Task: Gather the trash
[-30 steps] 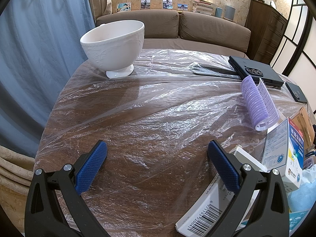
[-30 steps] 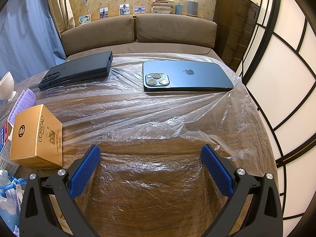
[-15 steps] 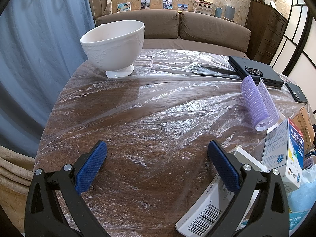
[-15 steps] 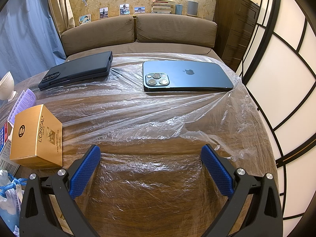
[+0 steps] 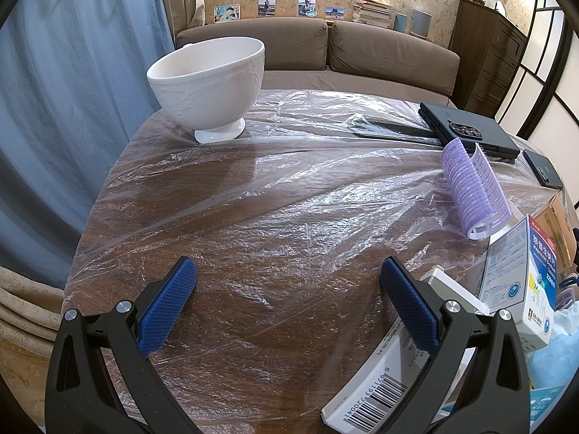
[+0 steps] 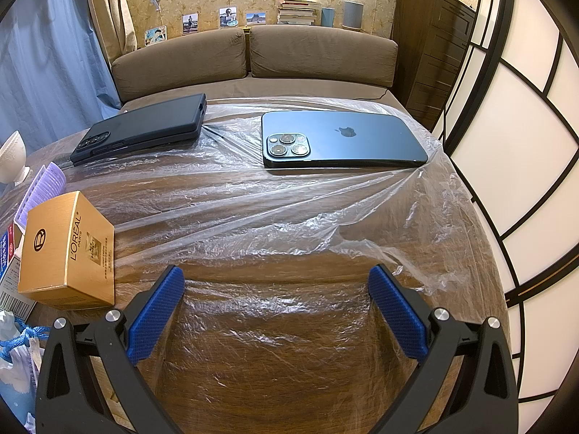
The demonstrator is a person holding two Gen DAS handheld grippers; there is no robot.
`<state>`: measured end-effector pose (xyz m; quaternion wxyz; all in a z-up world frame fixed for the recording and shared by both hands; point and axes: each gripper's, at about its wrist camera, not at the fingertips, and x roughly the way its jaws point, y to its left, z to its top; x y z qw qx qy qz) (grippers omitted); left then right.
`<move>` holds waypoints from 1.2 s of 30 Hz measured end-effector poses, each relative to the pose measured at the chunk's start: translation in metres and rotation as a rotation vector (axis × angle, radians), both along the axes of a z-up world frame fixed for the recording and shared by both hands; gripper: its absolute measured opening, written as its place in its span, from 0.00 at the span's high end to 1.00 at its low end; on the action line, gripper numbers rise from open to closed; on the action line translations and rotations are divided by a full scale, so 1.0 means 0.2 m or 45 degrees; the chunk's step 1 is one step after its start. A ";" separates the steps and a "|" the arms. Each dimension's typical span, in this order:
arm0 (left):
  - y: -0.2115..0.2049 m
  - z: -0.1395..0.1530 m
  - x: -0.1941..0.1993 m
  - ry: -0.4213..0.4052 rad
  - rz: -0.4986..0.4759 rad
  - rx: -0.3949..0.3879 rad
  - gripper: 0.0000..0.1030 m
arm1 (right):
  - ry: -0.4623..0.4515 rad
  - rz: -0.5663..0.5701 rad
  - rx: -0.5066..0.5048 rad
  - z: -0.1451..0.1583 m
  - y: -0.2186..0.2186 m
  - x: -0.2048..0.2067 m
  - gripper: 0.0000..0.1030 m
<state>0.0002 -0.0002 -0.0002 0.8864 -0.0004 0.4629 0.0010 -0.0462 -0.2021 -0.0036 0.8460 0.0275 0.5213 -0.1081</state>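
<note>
My left gripper (image 5: 287,269) is open and empty above the plastic-covered wooden table (image 5: 282,217). A white box with a barcode (image 5: 376,394) lies just under its right finger. Right of that stand a white and blue medicine box (image 5: 521,282) and a purple hair roller (image 5: 466,184). My right gripper (image 6: 277,278) is also open and empty over the table. A gold L'Oreal box (image 6: 67,249) sits to its left. A blue cord and crumpled white material (image 6: 18,343) show at the lower left edge.
A white footed bowl (image 5: 208,79) stands at the far left of the table. A black cased phone (image 6: 141,132) and a blue phone (image 6: 343,139) lie face down near the far edge. A brown sofa (image 6: 253,58) is beyond; a blue curtain (image 5: 54,108) hangs left.
</note>
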 end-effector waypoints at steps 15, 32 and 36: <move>0.09 0.00 0.03 0.000 -0.003 -0.001 0.01 | 0.000 0.000 0.000 0.00 0.00 0.00 0.04; 0.23 0.47 -0.42 -0.309 -0.121 -0.126 0.01 | -0.149 0.031 0.185 0.42 0.10 -0.52 0.04; 0.12 0.48 -0.60 -0.356 -0.218 -0.068 0.01 | -0.117 0.052 0.282 0.38 0.26 -0.69 0.04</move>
